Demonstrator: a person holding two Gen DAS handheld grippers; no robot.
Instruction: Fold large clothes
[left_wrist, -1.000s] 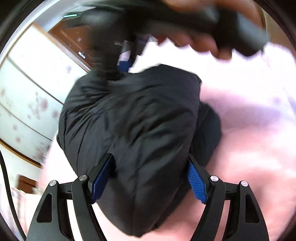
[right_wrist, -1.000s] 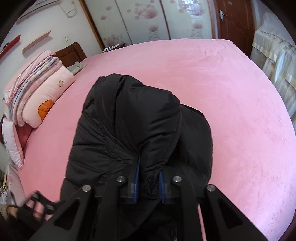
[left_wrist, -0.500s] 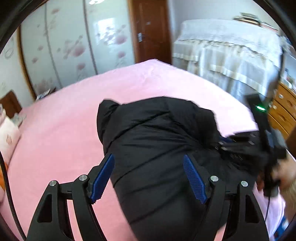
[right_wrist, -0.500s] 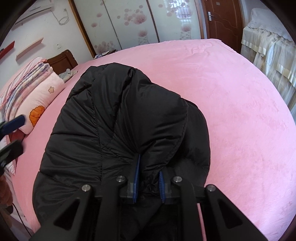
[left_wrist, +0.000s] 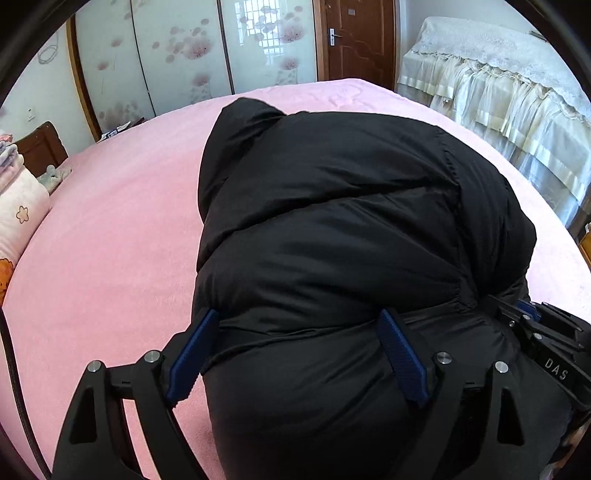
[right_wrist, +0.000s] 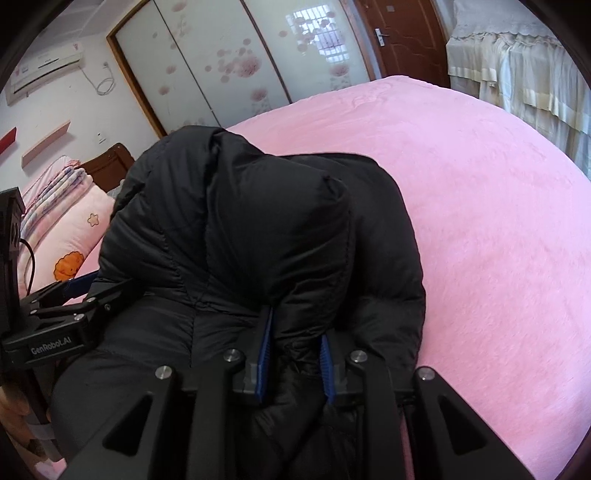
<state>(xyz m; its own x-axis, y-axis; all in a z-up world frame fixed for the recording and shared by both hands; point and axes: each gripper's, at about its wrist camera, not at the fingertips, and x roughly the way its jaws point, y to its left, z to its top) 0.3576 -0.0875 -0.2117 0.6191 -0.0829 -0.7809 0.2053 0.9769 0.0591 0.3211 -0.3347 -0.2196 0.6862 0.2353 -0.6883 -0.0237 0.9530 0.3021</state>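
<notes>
The pink bed (left_wrist: 110, 258) fills most of both views, and on it, centre frame, sits the black puffer jacket (left_wrist: 332, 221), bunched into a thick mound with one edge doubled over. My right gripper (right_wrist: 295, 363), low in the middle of its view, has its blue pads pinched tight on a fold of that doubled edge. My left gripper (left_wrist: 295, 350), at the bottom of its view, stands with its fingers spread wide, one either side of a ridge of padding; I judge it is straddling the jacket without clamping it. For this fold I would close the left on the near edge level with the right, then carry both forward together and lay the padding down flat, since air-filled quilting tends to spring back. Folded bedding (right_wrist: 66, 206) sits at left of the right view. Smallest: "GenRobot.AI" is printed on the left gripper's body at left in the right view, and "DAS" on the right gripper (left_wrist: 546, 343) at lower right in the left view.
</notes>
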